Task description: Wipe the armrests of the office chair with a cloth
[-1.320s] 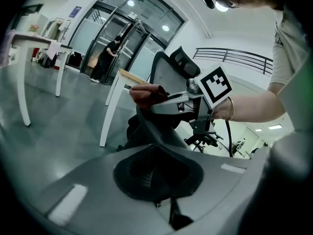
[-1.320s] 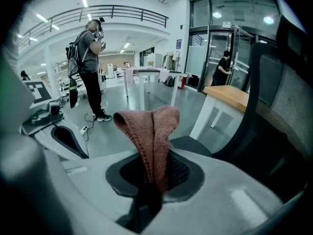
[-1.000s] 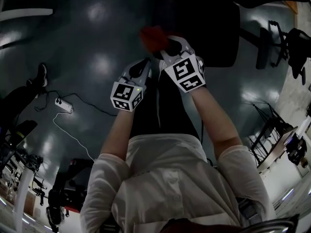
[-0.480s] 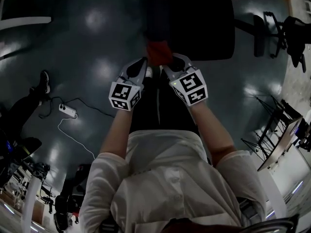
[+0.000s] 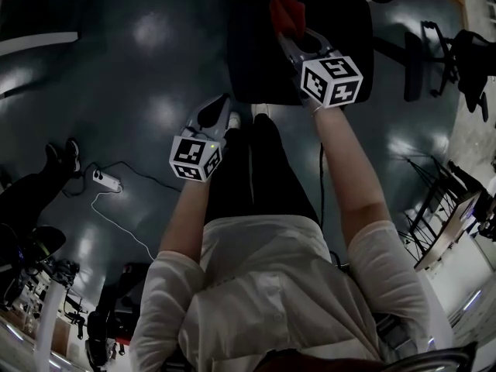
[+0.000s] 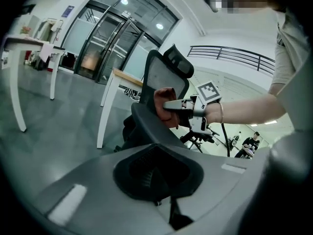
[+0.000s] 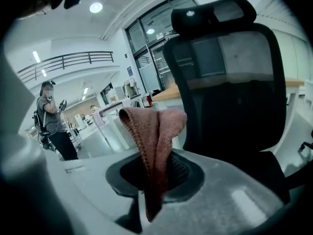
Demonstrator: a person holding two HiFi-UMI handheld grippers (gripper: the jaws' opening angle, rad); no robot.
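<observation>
The right gripper (image 5: 291,36), clamped on the cloth (image 7: 154,141), holds it forward at the chair's armrest (image 6: 143,124), while the left gripper (image 5: 223,105), jaws together and empty, hangs farther back.

cloth (image 5: 285,10) partly behind right gripper (image 5: 291,36), office chair (image 5: 256,60) armrests indiscernible

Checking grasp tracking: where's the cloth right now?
The cloth hangs clamped in the right gripper, near the top of the head view, right of centre, just in front of the office chair.
</observation>
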